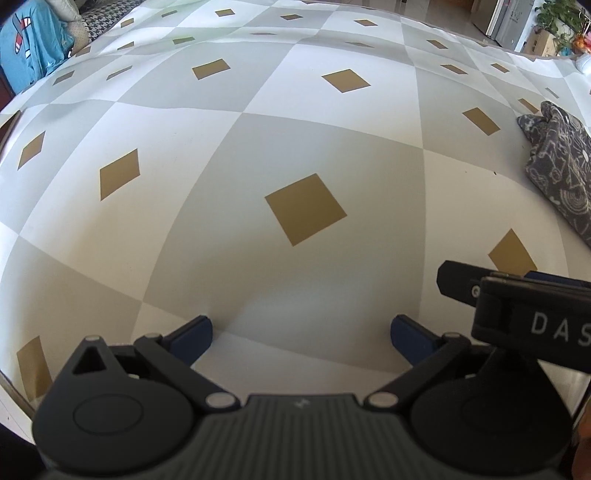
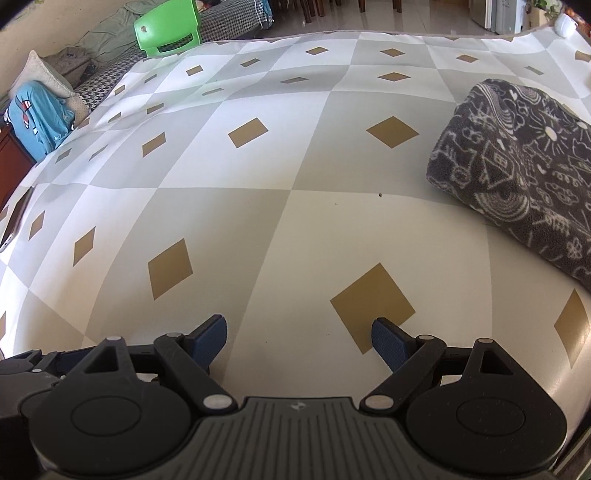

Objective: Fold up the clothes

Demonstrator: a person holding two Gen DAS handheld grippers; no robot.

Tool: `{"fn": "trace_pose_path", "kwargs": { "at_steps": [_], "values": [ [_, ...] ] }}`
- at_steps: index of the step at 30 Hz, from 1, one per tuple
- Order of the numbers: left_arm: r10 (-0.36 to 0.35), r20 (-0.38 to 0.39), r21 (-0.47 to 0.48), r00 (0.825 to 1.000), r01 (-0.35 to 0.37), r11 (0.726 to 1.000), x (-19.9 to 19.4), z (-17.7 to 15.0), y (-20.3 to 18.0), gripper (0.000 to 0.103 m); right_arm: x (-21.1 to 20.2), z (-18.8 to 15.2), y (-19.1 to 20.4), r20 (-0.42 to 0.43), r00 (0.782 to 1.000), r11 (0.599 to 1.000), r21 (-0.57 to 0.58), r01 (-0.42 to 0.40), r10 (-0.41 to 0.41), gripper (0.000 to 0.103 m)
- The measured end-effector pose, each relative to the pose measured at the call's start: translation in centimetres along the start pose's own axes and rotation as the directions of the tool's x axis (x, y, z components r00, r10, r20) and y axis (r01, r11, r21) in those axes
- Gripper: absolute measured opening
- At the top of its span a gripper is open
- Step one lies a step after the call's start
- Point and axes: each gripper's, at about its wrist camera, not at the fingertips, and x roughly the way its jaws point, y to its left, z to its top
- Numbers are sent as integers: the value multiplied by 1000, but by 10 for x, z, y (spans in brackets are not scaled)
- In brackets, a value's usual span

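A blue garment (image 2: 37, 114) with a red-and-white print is seen draped far left of the checked cloth (image 2: 258, 206), off its edge, next to a pillow (image 2: 40, 74); a green chair (image 2: 168, 27) stands behind that same far-left edge. A flat dark object, maybe a phone (image 2: 16, 218), lies at the cloth's left border; what it is cannot be told for sure. The left gripper (image 1: 301, 338) is held over the near part of the cloth, jaws spread, nothing between the blue pads (image 1: 194, 338). The right gripper (image 2: 299, 341) is likewise released and empty, just above a tan diamond on the cloth. Part of the right gripper's body is caught in the left view, and the letters "DAS" (image 1: 561, 326) can be read on it, the rest cut off by the frame. The fleece (image 2: 517, 166), dark grey with white doodle print, is found on the right side of the cloth, well apart from both grippers, already lying as a thick folded bundle with a rounded left edge. It is judged soft, light and limp, not slippery, not fragile; layers would likely sag or slide apart if pinched singly. A hold is best taken at the rounded fold edge or at a corner, through all layers. No label is legible on the fleece.
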Motion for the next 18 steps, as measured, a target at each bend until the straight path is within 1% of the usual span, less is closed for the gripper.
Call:
{"fn": "trace_pose_path", "kwargs": {
  "at_steps": [3, 11, 18],
  "values": [
    [-7, 15, 25, 1000, 7, 1000, 1, 1, 0, 103, 4, 3, 3, 14, 1000, 1000, -20, 12, -12, 87],
    [-15, 22, 29, 1000, 14, 999, 4, 7, 3, 103, 12, 12, 7, 36, 999, 998, -57, 33, -31, 87],
    [27, 30, -59, 999, -25, 998, 13, 26, 34, 103, 27, 27, 9, 72, 997, 994, -101, 44, -37, 87]
  ]
}}
